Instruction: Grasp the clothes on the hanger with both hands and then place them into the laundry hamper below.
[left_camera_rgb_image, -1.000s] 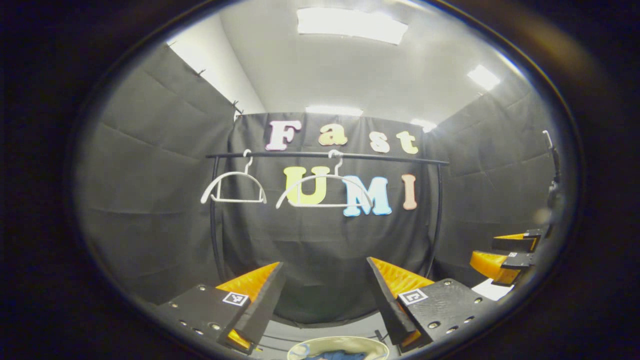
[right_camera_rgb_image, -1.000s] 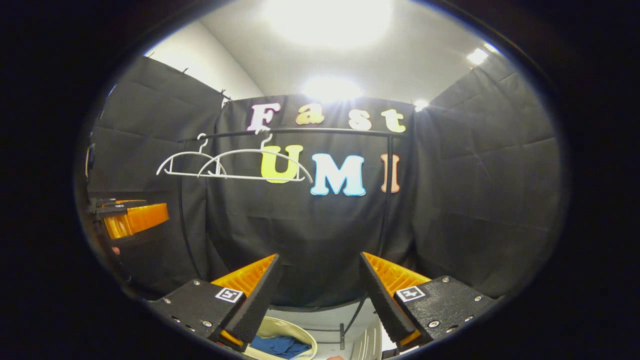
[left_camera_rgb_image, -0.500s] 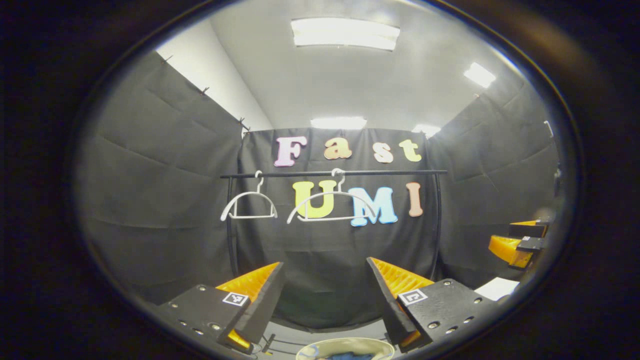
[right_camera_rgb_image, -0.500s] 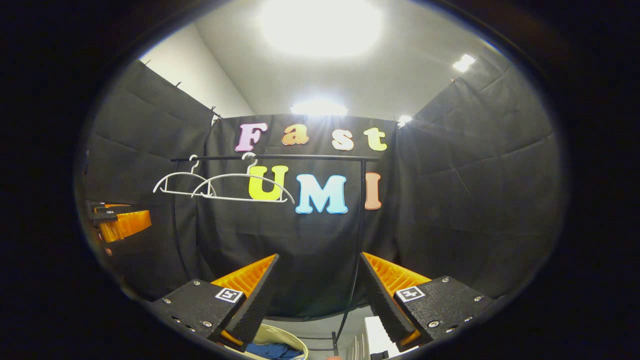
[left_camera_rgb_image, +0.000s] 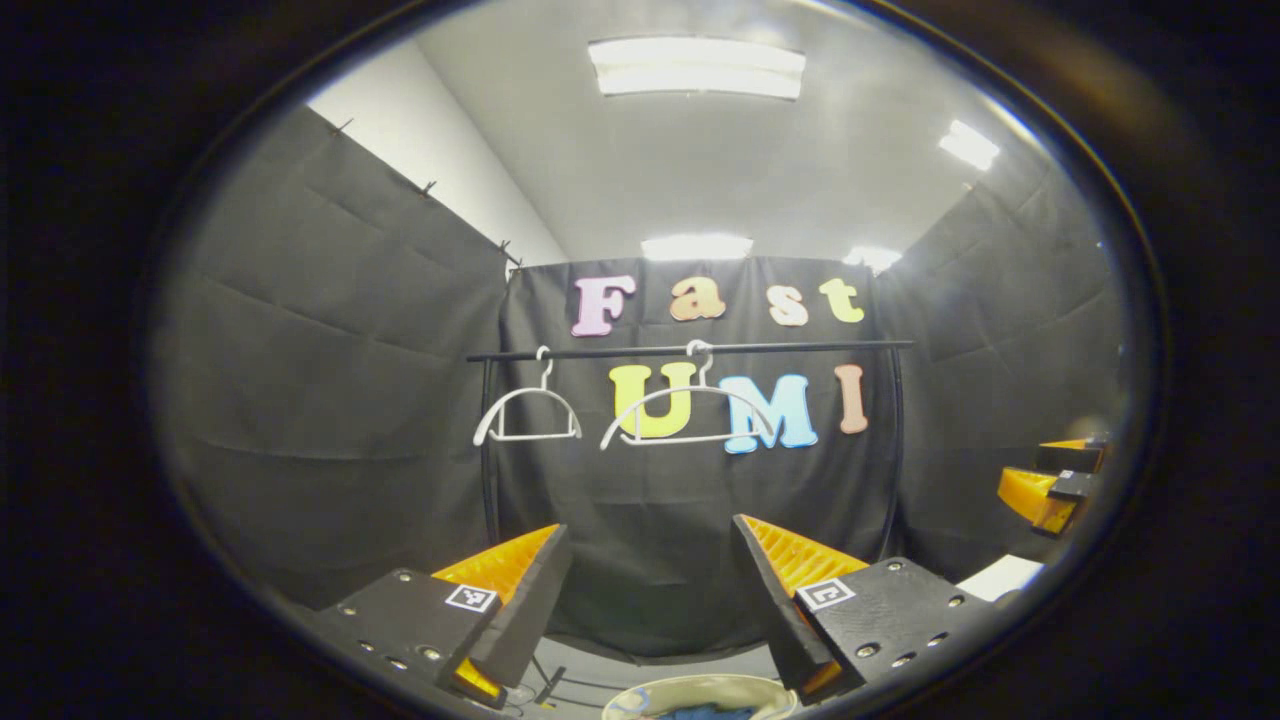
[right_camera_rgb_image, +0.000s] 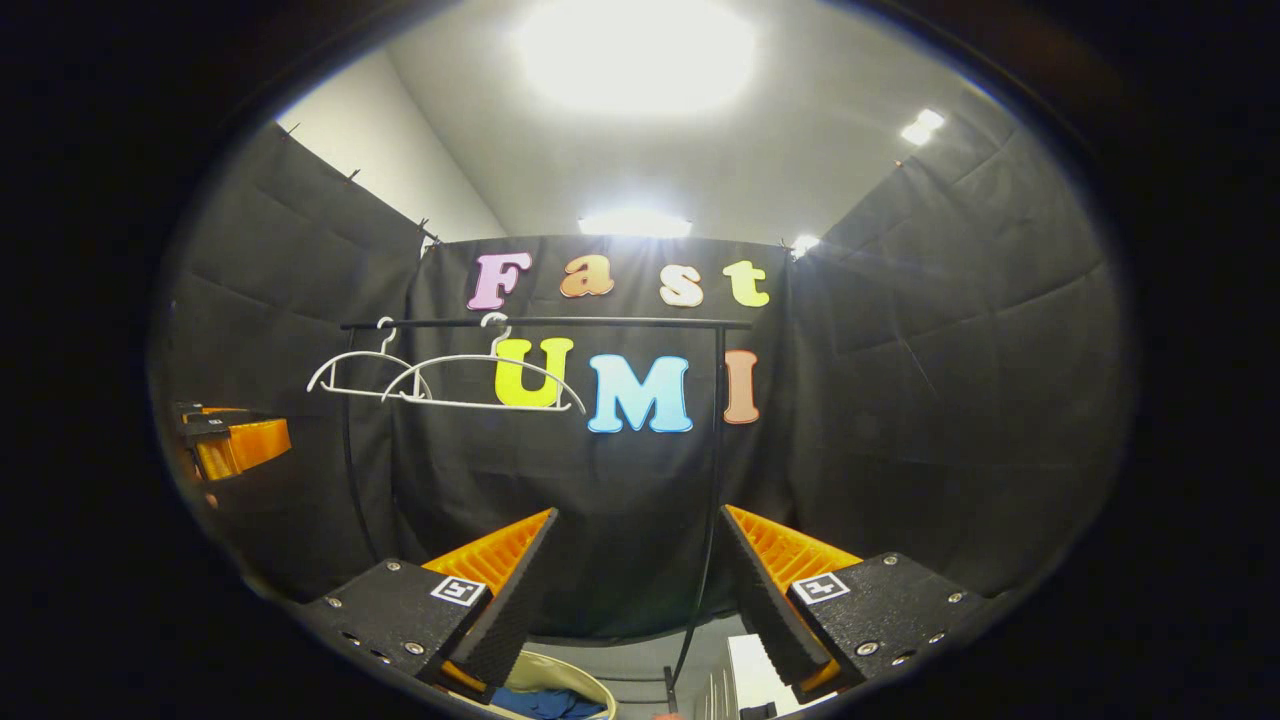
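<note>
Two bare white plastic hangers, a smaller one (left_camera_rgb_image: 527, 414) at left and a wider one (left_camera_rgb_image: 689, 417) to its right, hang on the thin black metal rail (left_camera_rgb_image: 690, 350) across the booth's back w/ nothing on them. Left gripper (left_camera_rgb_image: 650, 600) fingers are spread apart, nothing between; below them sits the cream round laundry hamper (left_camera_rgb_image: 700, 692) w/ blue clothes (left_camera_rgb_image: 700, 712) inside. Right gripper (right_camera_rgb_image: 635, 590) fingers likewise spread and holding nothing, hamper low-left in right gripper view.
</note>
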